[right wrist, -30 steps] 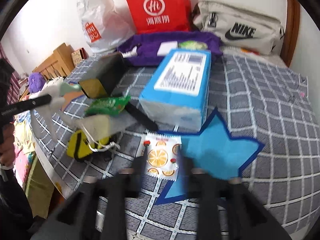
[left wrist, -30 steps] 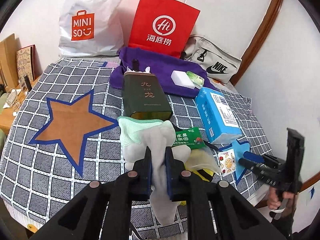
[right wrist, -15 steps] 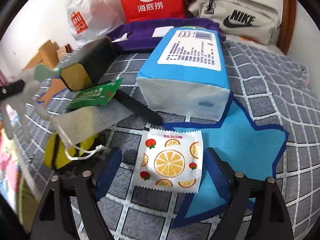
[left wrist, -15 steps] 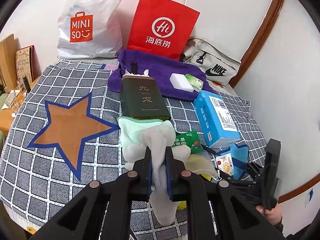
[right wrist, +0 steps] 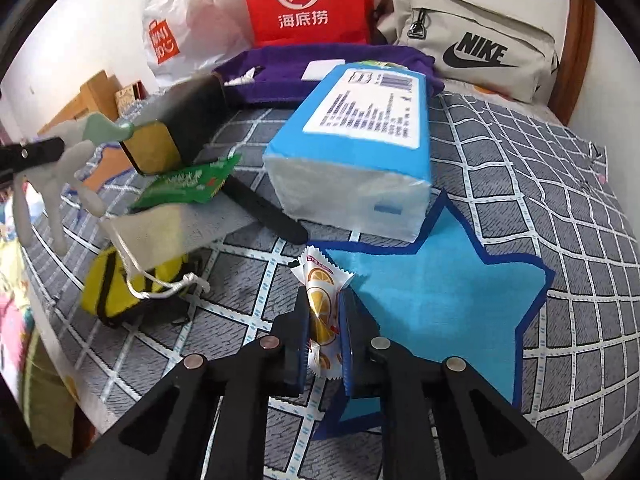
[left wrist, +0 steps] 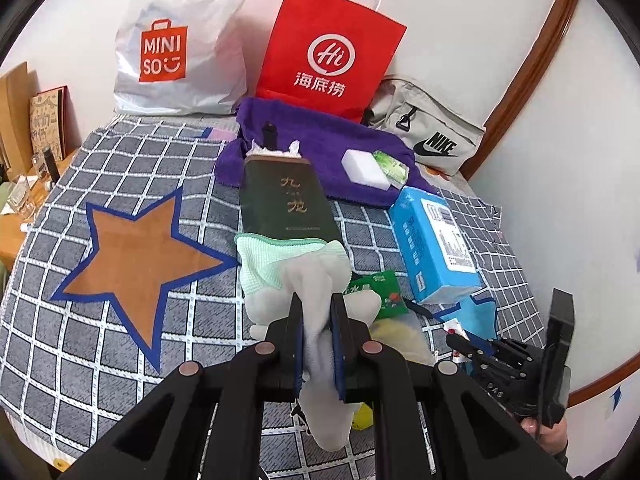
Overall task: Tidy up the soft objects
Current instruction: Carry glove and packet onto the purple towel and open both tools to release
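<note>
Dark green box (left wrist: pixel 286 196) lies on its side on the checked surface (left wrist: pixel 100 340), white tissue at its far open end, 12 o'clock from left gripper (left wrist: pixel 316 344).
Left gripper: fingers clamped on grey-and-mint glove (left wrist: pixel 298 276), tilted down.
Right gripper (right wrist: pixel 324 332): fingers closing, pinching orange-print sachet (right wrist: pixel 320 304) upright at blue star (right wrist: pixel 436 292), 6 o'clock of blue tissue pack (right wrist: pixel 360 140).

Left gripper (left wrist: pixel 316 320) is clamped down tight on a pale glove (left wrist: pixel 296 276), angled downward. Right gripper (right wrist: pixel 325 320) is tilted down too, jaws closing with an orange-print sachet (right wrist: pixel 320 304) squeezed between the pads.
</note>
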